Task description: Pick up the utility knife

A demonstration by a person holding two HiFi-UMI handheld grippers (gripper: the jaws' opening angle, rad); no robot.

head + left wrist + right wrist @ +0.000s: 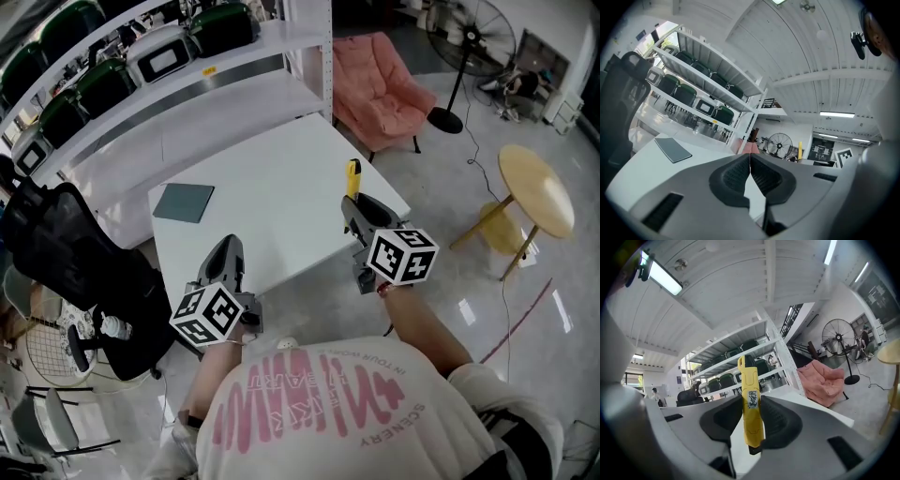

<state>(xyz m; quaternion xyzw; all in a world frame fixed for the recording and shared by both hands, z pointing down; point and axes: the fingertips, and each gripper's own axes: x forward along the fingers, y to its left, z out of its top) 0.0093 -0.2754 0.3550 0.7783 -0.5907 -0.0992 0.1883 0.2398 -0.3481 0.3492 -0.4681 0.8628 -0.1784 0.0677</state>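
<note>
A yellow utility knife (751,401) stands upright between the pads of my right gripper (752,420), which is shut on it. In the head view the utility knife (352,179) sticks up from the right gripper (354,208), held over the right edge of the white table (272,202). My left gripper (749,176) is shut with nothing in it; its pads touch along their tips. In the head view the left gripper (229,253) hangs at the table's near edge.
A dark green mat (184,202) lies at the table's far left. White shelves with green cases (112,75) stand behind. A black office chair (66,262) is at left, a pink armchair (380,89), a fan (469,42) and a round wooden side table (534,192) at right.
</note>
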